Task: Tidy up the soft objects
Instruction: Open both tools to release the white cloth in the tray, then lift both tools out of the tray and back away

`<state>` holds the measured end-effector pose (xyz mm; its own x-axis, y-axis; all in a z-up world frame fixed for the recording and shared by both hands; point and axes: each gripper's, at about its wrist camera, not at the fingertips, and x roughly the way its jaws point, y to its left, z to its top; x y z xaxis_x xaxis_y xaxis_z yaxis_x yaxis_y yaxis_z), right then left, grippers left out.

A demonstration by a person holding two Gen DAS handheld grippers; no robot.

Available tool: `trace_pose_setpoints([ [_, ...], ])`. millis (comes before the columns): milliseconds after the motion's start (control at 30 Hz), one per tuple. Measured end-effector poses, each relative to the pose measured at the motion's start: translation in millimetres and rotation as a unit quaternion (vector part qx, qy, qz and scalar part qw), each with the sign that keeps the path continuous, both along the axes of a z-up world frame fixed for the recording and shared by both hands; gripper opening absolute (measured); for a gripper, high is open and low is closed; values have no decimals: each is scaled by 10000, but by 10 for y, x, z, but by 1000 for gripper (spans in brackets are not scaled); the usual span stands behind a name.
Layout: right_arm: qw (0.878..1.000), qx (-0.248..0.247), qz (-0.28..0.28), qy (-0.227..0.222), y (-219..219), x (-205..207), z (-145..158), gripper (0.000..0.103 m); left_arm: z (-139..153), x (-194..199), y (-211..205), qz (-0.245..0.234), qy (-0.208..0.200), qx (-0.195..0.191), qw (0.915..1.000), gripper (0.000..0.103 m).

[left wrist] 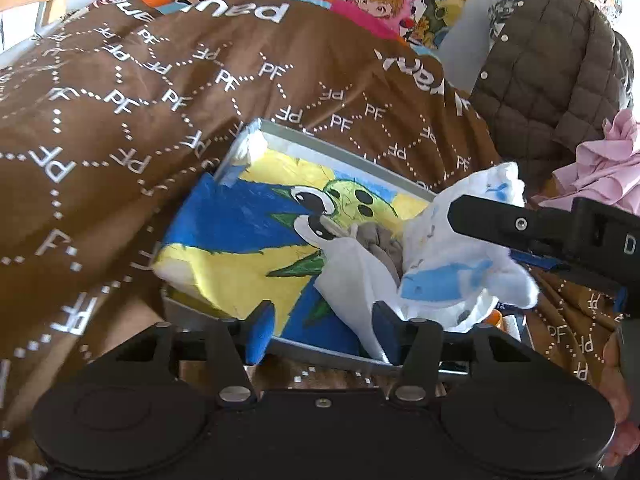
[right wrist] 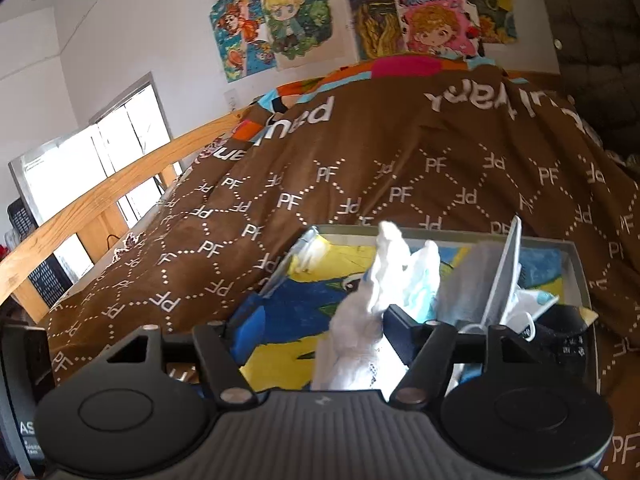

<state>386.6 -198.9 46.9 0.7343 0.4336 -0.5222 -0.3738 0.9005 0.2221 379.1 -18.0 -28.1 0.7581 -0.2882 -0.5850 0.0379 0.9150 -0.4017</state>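
Observation:
A grey box (left wrist: 344,144) lined with a blue, yellow and green painted sheet lies on the brown bed cover. Inside it lie a grey sock (left wrist: 380,246) and a white cloth with blue whales (left wrist: 460,276). My left gripper (left wrist: 324,330) is open at the box's near rim, its right finger touching the white cloth. My right gripper (left wrist: 480,216) reaches in from the right over the whale cloth. In the right wrist view my right gripper (right wrist: 316,340) is open, with a white cloth (right wrist: 356,332) lying between its fingers; the box (right wrist: 576,264) has a grey divider (right wrist: 504,276).
The brown "PF" bed cover (left wrist: 120,120) surrounds the box. A quilted brown jacket (left wrist: 548,76) and a pink cloth (left wrist: 608,164) lie at the right. A wooden bed rail (right wrist: 100,200) runs along the left. Posters (right wrist: 432,12) hang on the wall.

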Motion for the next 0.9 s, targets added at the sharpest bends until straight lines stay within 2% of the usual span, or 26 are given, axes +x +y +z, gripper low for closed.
trace_pose_setpoints([
  [33,10000,8,3,5,28,-19,34,73,23,-33,26,11,-17,6,10000,65],
  [167,10000,-32,45,-37,105,-131,169,77,117,-177,102,-26,-100,82,9999,68],
  [300,9996,-96,81,-271,142,-368,310,87,253,-347,168,-60,-260,164,9995,77],
  [500,9972,22,127,-738,145,-843,555,92,525,-648,302,-49,-572,211,9981,85],
  [667,9941,107,176,-1067,154,-1275,758,95,746,-963,398,-87,-791,309,9964,87],
  [900,9886,298,78,-1473,146,-1868,922,101,1037,-1497,556,62,-1174,301,9926,95],
])
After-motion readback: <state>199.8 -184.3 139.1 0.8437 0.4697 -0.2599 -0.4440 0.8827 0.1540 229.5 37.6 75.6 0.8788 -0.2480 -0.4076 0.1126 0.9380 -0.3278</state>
